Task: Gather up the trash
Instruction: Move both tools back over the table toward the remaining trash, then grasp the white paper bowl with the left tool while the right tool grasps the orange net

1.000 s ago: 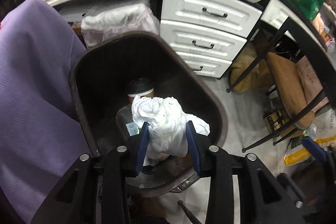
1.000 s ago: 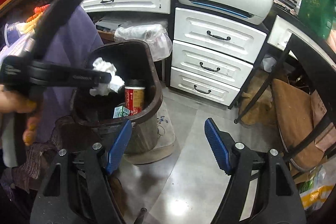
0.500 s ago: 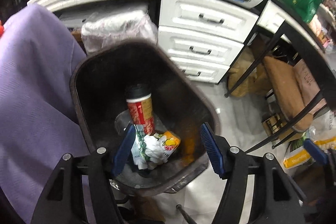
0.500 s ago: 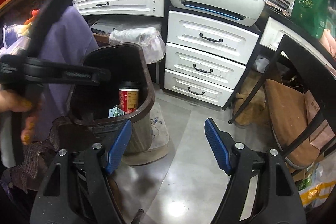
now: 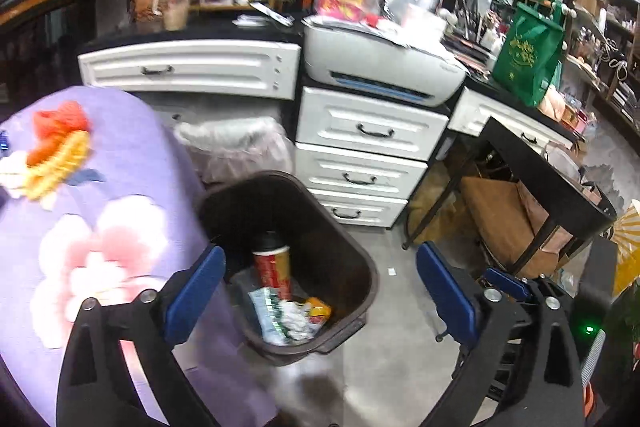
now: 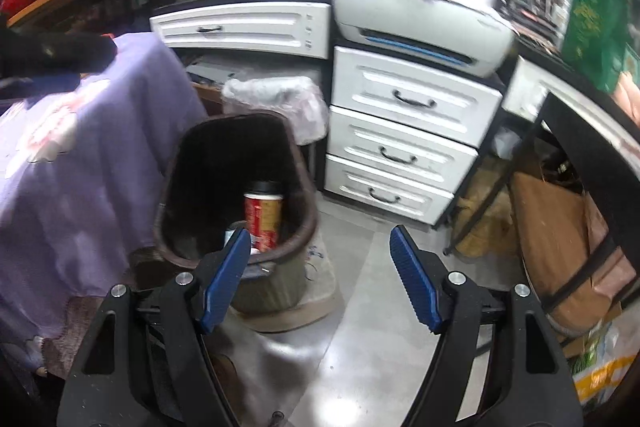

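The white paper ball that the left tongs (image 5: 320,283) held a second ago is gone from them. It now lies in the bottom of the brown trash bin (image 5: 362,263), and the tongs have lifted up and away. Their blue pads are wide apart with nothing between them. The right tongs (image 6: 320,279) are wide apart and empty too, and hang over the grey floor (image 6: 360,307).

The crumpled paper (image 5: 294,317) sits below and between the left pads, low in the near end of the bin. It touches a green and white wrapper (image 5: 268,311) and a yellow pack (image 5: 318,309). Just behind them stands a red cup with a black lid (image 5: 272,263).

The bin stands on the floor right beside the purple flowered cloth (image 5: 100,227). I think a low swing of the tongs could bump the bin's rim and tip it, or catch the cloth.
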A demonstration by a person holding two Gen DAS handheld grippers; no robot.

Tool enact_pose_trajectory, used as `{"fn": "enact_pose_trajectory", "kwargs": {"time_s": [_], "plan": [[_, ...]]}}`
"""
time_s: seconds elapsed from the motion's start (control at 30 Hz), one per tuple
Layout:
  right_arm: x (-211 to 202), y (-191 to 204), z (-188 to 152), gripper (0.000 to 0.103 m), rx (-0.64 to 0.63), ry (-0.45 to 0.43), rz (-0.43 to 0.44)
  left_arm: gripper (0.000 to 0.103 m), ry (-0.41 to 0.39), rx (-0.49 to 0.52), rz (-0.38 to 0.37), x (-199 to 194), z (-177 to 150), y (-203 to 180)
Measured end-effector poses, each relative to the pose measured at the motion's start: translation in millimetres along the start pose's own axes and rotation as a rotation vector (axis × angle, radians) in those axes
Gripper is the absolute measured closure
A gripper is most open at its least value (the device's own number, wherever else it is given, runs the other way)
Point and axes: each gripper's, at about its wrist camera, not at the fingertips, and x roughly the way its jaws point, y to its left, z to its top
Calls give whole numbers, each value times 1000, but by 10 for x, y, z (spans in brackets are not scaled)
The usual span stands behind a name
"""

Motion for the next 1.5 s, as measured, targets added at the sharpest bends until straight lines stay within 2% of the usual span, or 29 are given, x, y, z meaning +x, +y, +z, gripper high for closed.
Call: {"fn": "enact_pose_trajectory", "kwargs": {"time_s": [0.2, 0.47, 0.63, 0.8, 0.97, 1.13, 1.3, 1.4, 1.47, 1.5], "plan": [[-80, 474, 276, 30, -63, -29, 131, 5, -37, -26, 69, -465, 46, 477], [-160, 1177, 670, 30, -161, -89, 279, 5, -73, -57, 248, -971, -101, 1270], [-151, 1541, 868, 30, -183, -101, 343, 5, -88, -122, 370, -1145, -167, 1909], [-177, 1797, 993, 30, -190, -100, 387, 6, -86, -136, 441, -1101, -53, 2428], [-186, 1918, 1054, 30, -184, -85, 384, 25, -53, -189, 436, -849, 82, 2905], [-169, 1960, 1099, 30, -202, -80, 361, 37, -28, -169, 436, -645, 118, 2994], [-99, 2052, 1161, 30, -211, -72, 357, 61, -31, -184, 408, -576, 158, 3086], [-64, 2143, 1191, 30, -225, -75, 356, 76, -32, -201, 365, -564, 125, 3136], [-39, 2193, 1221, 30, -230, -73, 362, 88, -37, -195, 371, -587, 114, 3122], [-20, 2229, 1252, 30, -229, -72, 371, 91, -48, -194, 376, -618, 104, 3114]]}}
